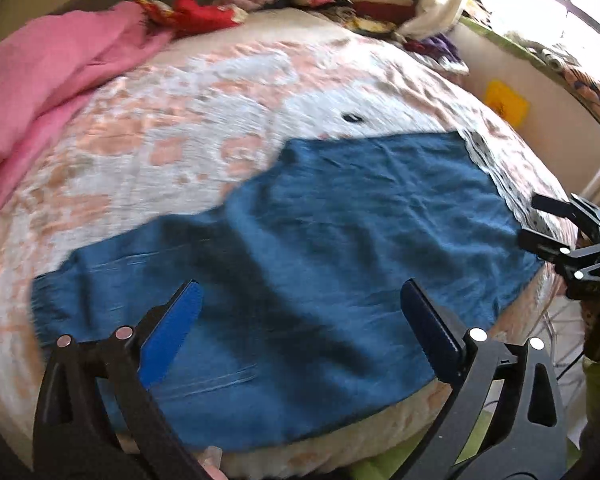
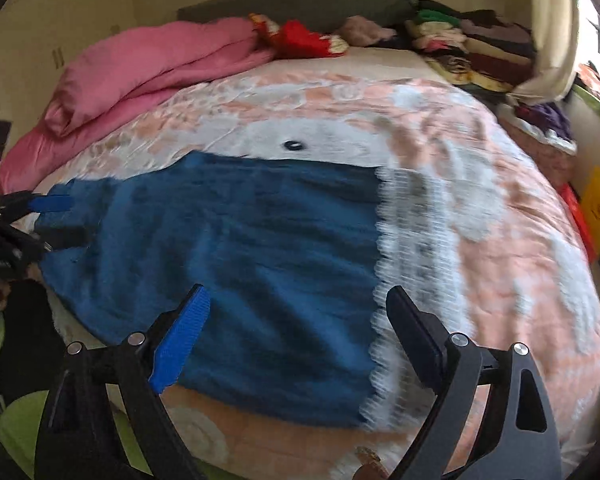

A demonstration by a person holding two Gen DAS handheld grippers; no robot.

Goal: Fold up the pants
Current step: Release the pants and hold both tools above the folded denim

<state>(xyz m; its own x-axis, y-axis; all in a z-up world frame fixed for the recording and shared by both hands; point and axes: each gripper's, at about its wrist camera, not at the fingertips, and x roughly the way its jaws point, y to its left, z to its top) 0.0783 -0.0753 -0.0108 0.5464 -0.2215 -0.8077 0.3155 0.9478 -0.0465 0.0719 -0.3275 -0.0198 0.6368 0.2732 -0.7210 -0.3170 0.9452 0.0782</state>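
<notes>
Blue pants (image 1: pixel 320 264) lie spread flat on the bed, with a white lace hem at their right end (image 2: pixel 404 280). The pants also fill the middle of the right wrist view (image 2: pixel 240 248). My left gripper (image 1: pixel 300 308) is open and empty, hovering above the pants' near left part. My right gripper (image 2: pixel 296 312) is open and empty above the pants near the lace hem. Each gripper shows at the edge of the other's view: the right gripper (image 1: pixel 548 220) by the lace end, the left gripper (image 2: pixel 48 216) by the left end.
The bed has a peach and white patterned cover (image 2: pixel 500 240). A pink blanket (image 1: pixel 40 92) lies bunched at the far left. Piles of clothes (image 2: pixel 460 44) sit at the head of the bed. A small dark object (image 1: pixel 352 118) lies beyond the pants. A wall and window are to the right.
</notes>
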